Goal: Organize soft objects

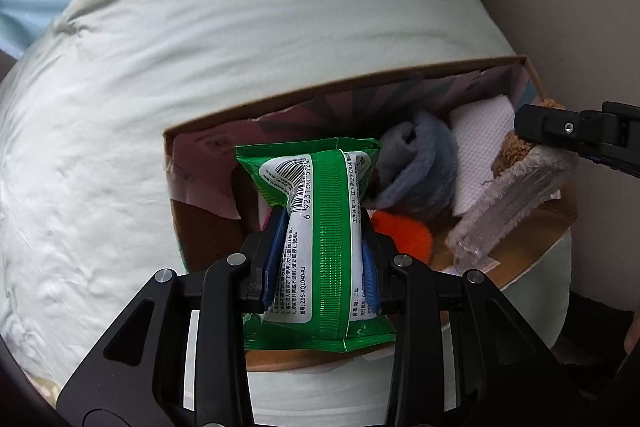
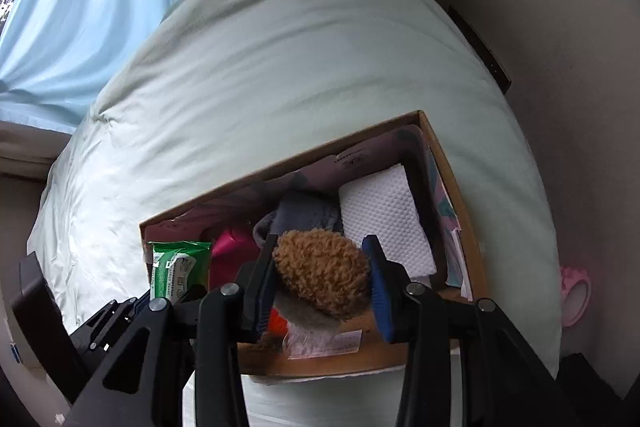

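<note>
While both tongs hang over an open cardboard box (image 1: 400,79), each one carries a soft thing. The box lies on a bed covered with a pale green quilt (image 1: 240,27).

The left tongs (image 1: 324,243) are clenched on a green and white pack of wet wipes (image 1: 320,195). Its blue pads (image 1: 276,251) press the pack from both sides so that it is pinched narrow in the middle. The pack stands upright between the fingers, above the left part of the box. In the right wrist view the same pack (image 2: 180,267) shows at the left end of the box (image 2: 444,163), with the left tongs below it.

The right tongs (image 2: 324,287) hold a brown curly plush item (image 2: 324,271), which has a grey plush edge and a clear plastic part under it. Its left pad touches the plush; the right pad (image 2: 380,291) stands just beside it, and I cannot tell whether it presses. In the left wrist view this item (image 1: 520,183) is tilted over the right side of the box, with one black finger of the right tongs on its upper end.

Inside the box lie a grey fuzzy item (image 1: 420,163), a folded white paper towel (image 1: 480,151) near the far right corner, something orange and fluffy (image 1: 404,231), and a pink thing (image 2: 232,247). A light blue curtain (image 2: 88,27) hangs behind the bed.
</note>
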Tool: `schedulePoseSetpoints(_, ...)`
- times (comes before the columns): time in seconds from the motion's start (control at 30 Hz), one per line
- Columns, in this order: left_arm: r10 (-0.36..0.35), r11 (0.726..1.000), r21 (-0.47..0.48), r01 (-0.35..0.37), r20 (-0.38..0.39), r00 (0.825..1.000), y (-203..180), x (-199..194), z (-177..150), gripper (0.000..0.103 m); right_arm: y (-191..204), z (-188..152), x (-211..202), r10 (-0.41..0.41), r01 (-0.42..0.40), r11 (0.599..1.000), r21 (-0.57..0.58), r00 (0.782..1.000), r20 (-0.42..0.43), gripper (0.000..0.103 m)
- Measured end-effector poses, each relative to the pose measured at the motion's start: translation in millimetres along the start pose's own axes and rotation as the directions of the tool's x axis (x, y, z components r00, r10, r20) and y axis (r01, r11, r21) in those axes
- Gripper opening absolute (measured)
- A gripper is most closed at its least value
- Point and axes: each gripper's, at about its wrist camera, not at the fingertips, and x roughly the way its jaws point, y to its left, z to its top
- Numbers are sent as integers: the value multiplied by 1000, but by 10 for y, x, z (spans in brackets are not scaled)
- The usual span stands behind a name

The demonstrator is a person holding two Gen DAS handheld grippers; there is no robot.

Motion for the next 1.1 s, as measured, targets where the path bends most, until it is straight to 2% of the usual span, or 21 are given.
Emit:
schedulePoseSetpoints(0.07,4,1000,-2,-4,-5,1000,-8,20,-4,30,-20,15,36,-4,4,1000,0,1000,-3,39)
schedulePoseSetpoints(0.13,12,1000,-10,-12,-3,1000,-3,21,0,36,-14,33,65,-8,8,1000,-4,1000,-11,44)
schedulePoseSetpoints(0.17,13,1000,-18,-13,0,1000,11,6,-3,60,-9,45,83,-15,14,1000,-5,1000,-11,59)
schedulePoseSetpoints(0.2,8,1000,-25,-8,4,1000,25,-11,-2,97,-8,53,83,-21,20,1000,-7,1000,-5,79)
schedulePoseSetpoints(0.23,3,999,-33,-3,13,1000,30,-32,-3,102,-7,54,71,-26,26,1000,-11,1000,4,88)
schedulePoseSetpoints(0.27,-1,999,-38,2,26,1000,43,-66,-16,103,-4,53,60,-30,31,999,-18,999,14,97)
schedulePoseSetpoints(0.3,-1,999,-39,2,25,1000,48,-88,-23,103,0,53,44,-35,35,999,-23,999,19,98)
schedulePoseSetpoints(0.53,18,999,-49,-15,56,998,23,-173,-89,103,35,8,-30,-47,49,998,-43,997,61,98)
schedulePoseSetpoints(0.73,11,999,-47,-7,93,996,48,-397,-141,103,121,-137,-202,-46,52,997,-59,995,88,98)
schedulePoseSetpoints(1.1,2,998,-60,10,191,982,282,-1216,-336,103,572,-465,-880,-21,41,993,-111,984,174,98)
